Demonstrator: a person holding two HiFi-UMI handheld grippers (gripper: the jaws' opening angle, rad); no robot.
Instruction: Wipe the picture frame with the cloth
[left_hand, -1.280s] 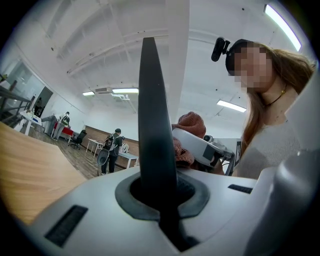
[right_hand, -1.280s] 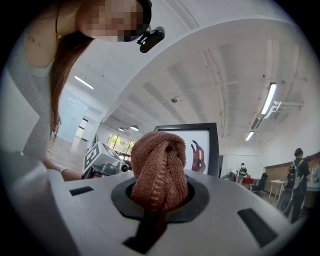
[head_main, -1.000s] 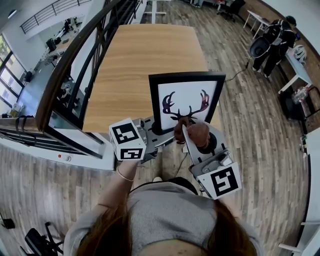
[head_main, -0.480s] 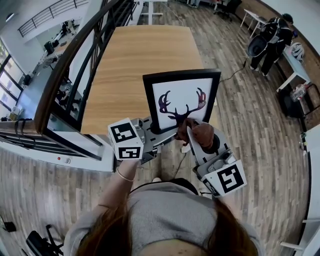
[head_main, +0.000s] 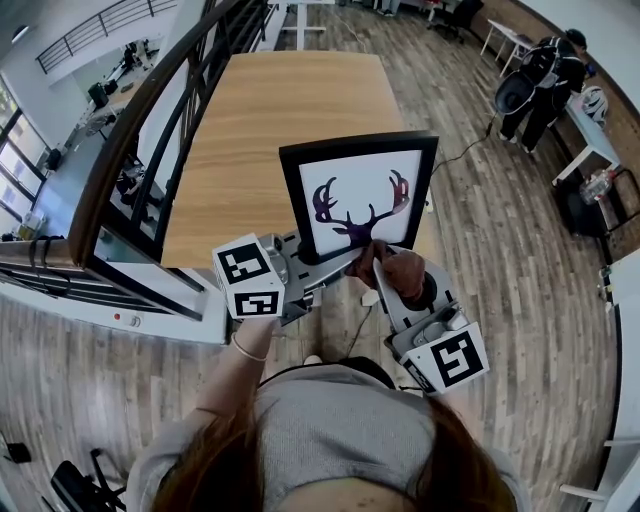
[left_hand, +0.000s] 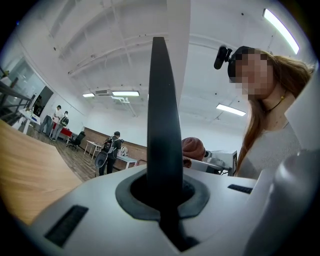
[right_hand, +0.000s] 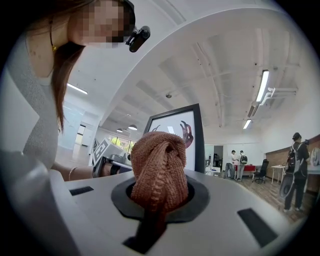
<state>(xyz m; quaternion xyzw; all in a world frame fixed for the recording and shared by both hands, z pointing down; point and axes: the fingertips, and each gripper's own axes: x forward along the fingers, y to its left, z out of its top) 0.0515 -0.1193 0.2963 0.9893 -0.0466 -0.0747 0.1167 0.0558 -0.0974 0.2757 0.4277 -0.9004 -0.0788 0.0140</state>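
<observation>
Spreading away from the person, the long wooden table (head_main: 290, 120) fills the middle of the head view, with plank flooring around it. Over its near right corner stands the picture frame (head_main: 358, 195), upright, black-rimmed, with a dark antler print on white facing the person; whether its lower edge rests on the tabletop cannot be told. The person's left forearm (head_main: 245, 350), bare with a thin band at the wrist, reaches forward from the body and carries the left gripper (head_main: 305, 255) roughly level, its marker cube (head_main: 250, 278) nearest the camera. That gripper is clamped on the frame's lower left corner: in the left gripper view the frame's dark edge (left_hand: 161, 110) rises straight from between the closed jaws. The right gripper (head_main: 385, 275) comes in from the lower right, also about level, pointing at the bottom of the frame. Its jaws are clenched on the brown cloth (head_main: 398, 270), bunched into a knob (right_hand: 160, 170) that sits at the frame's lower rail just under the antlers; actual contact is not clear.
</observation>
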